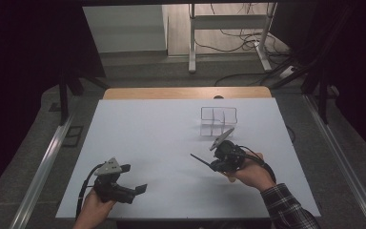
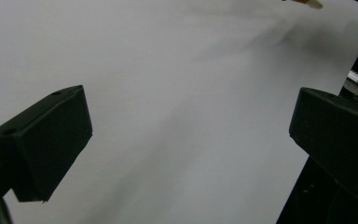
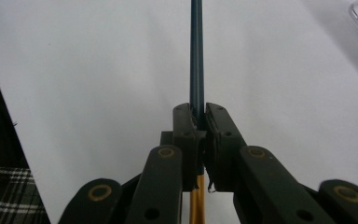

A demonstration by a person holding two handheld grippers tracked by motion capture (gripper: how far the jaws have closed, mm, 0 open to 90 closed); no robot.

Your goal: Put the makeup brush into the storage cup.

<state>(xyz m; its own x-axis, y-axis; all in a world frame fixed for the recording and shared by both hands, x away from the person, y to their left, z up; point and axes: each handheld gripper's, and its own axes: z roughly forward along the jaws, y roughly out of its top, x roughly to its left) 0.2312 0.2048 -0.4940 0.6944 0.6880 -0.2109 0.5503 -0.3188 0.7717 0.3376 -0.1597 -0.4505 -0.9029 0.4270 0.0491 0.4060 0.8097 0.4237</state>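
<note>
My right gripper [image 3: 196, 122] pinches a slim dark-blue pencil [image 3: 196, 56] with yellow end, tip projecting past the fingers for aiming at the clear plastic divided organizer [image 1: 218, 121]; left gripper [image 2: 186, 140] gapes wide, empty.

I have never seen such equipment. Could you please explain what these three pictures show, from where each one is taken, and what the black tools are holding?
A person sits at a white table and holds a hand-operated tool in each hand. Each tool is a gripper with two black jaws.

The high view is taken from above and looks down on the table. The left gripper is at the lower left, the right gripper near the middle right. Behind the right one stands a small clear box with compartments.

The other two pictures come from a camera on each gripper, looking along its jaws. In the left gripper view the jaws stand wide apart with nothing between them. In the right gripper view the jaws are closed on a thin dark stick, perhaps a pen or pencil, with a yellow part near the bottom. I cannot tell more exactly what it is.
</note>
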